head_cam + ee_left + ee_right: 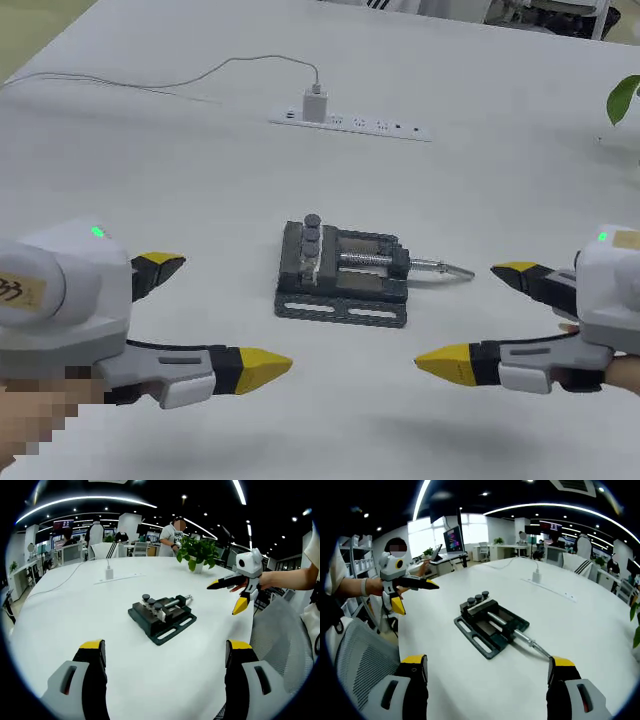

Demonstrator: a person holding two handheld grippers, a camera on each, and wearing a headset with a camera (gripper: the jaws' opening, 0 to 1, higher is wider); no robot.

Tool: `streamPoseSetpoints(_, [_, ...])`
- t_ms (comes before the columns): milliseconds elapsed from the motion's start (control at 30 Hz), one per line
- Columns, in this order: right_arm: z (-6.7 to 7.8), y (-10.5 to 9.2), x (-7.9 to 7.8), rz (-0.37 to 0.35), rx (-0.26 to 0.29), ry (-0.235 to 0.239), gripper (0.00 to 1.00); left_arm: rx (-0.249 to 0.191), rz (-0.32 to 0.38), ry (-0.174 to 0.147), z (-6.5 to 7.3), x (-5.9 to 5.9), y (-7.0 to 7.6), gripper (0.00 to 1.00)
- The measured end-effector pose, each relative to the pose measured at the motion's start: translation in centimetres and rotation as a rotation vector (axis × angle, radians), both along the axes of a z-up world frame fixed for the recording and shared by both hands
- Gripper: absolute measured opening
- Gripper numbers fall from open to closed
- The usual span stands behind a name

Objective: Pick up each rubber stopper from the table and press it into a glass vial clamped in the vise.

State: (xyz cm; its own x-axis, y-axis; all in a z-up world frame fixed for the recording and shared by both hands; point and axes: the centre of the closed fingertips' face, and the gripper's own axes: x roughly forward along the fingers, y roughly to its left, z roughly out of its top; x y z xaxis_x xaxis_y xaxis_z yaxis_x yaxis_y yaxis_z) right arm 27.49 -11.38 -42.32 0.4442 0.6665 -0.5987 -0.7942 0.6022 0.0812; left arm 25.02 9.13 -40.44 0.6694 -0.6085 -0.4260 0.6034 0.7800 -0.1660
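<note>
head view: the vise [342, 280] sits on the table [200, 180], three vials [312, 238] clamped in a row at its left end, a dark stopper [313, 219] on each; left gripper [232, 312] and right gripper [458, 314] flank it, both spread wide, empty; left gripper view: vise [161, 616] ahead, well apart; right gripper view: likewise [490, 625].

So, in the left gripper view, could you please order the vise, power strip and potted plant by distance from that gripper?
1. vise, straight ahead, mid-table.
2. power strip, beyond it, to the left.
3. potted plant, far table edge, right.
</note>
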Motion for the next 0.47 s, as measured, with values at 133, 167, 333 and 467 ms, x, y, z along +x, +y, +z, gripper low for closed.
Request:
streamPoseSetpoints(133, [-0.6,-1.3,-0.4,-0.039,0.017,0.023,0.99,0.008,0.013,0.006,-0.2,-0.1,0.5,0.99])
streamPoseSetpoints(167, [-0.8,-1.5,-0.5,-0.047,0.020,0.032,0.99,0.007,0.018,0.009,-0.3,-0.1,0.6,0.99])
streamPoseSetpoints(333, [-1.1,-1.4,-1.0,-0.054,0.023,0.044,0.99,0.010,0.029,0.010,-0.2,-0.2,0.9,0.99])
streamPoseSetpoints(467, [-1.4,-1.0,-1.3,-0.073,0.040,0.054,0.99,0.001,0.041,0.009,-0.2,-0.7,0.9,0.99])
